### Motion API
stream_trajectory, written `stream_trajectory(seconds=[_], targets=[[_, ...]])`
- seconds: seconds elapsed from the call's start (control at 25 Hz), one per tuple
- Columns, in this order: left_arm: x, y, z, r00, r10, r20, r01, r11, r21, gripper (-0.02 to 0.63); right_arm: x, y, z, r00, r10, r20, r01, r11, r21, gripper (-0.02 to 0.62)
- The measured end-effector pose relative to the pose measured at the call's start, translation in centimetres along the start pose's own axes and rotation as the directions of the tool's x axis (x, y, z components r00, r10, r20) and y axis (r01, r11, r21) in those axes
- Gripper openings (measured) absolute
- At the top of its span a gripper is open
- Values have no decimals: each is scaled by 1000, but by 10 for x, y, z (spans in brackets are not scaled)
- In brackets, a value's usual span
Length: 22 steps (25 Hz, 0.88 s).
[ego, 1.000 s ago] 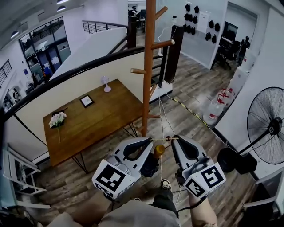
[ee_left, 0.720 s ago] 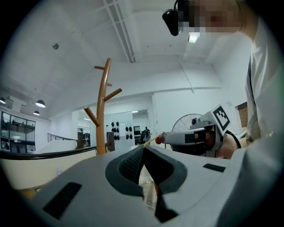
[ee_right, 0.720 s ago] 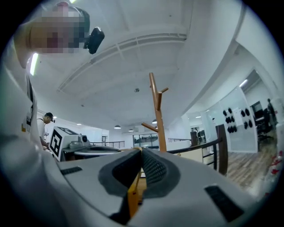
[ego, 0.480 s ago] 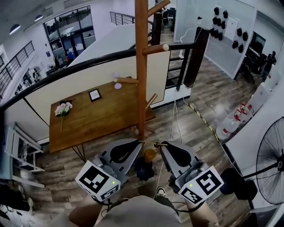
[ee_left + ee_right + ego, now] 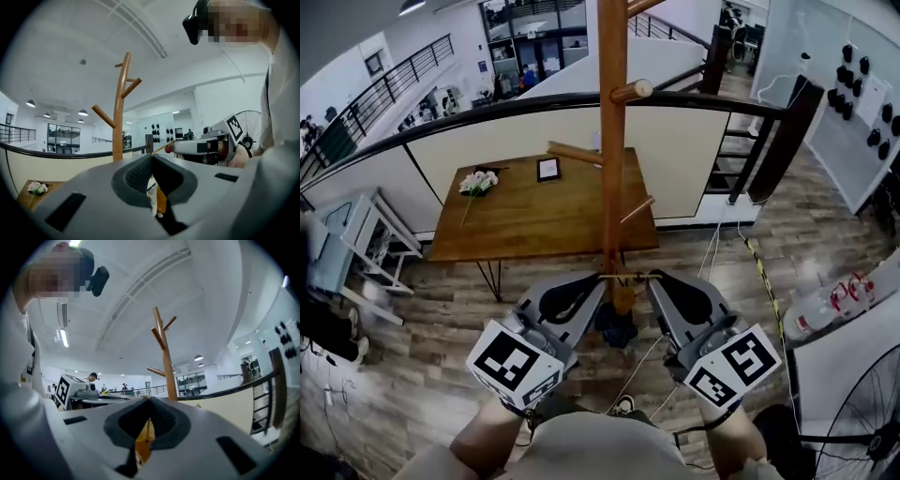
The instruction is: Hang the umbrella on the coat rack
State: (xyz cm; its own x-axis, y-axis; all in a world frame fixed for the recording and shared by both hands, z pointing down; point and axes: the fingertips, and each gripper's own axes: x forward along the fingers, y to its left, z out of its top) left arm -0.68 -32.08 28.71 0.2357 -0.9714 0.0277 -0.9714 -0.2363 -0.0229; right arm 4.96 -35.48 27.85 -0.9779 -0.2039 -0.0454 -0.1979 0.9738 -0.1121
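A wooden coat rack (image 5: 612, 141) with angled pegs (image 5: 631, 92) rises straight ahead of me. My left gripper (image 5: 602, 277) and right gripper (image 5: 652, 275) are raised side by side, each shut on an end of the umbrella's thin yellow strap (image 5: 625, 275), which is stretched between their tips. The amber handle (image 5: 623, 298) and the dark folded umbrella (image 5: 615, 328) hang below the strap, just in front of the pole. The handle (image 5: 161, 204) shows under the shut jaws in the left gripper view, with the rack (image 5: 119, 108) beyond. In the right gripper view, the handle (image 5: 143, 445) and rack (image 5: 166, 359) show too.
A wooden table (image 5: 534, 211) with flowers (image 5: 476, 183) and a small frame (image 5: 548, 169) stands behind the rack, against a railing (image 5: 469, 117). A white chair (image 5: 352, 253) is at the left. Water bottles (image 5: 834, 302) and a floor fan (image 5: 862, 422) are at the right.
The coat rack has come nearer and now stands centred ahead. Both grippers stay shut on the strap, with the umbrella hanging between them.
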Motion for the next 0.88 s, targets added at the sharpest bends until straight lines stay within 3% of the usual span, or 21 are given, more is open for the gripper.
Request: stream_trajectory(seconds=[0.32,0.88], targets=[[17,-7,-2,995,100,-27,-100,995,16,2,1,-23,-5,997,82,-11,-82,996,25,8],[25,-1,-17,997,60,-48,-60,998,3,2,9,-38,-20,999,17,-42,-16,999,41,9]])
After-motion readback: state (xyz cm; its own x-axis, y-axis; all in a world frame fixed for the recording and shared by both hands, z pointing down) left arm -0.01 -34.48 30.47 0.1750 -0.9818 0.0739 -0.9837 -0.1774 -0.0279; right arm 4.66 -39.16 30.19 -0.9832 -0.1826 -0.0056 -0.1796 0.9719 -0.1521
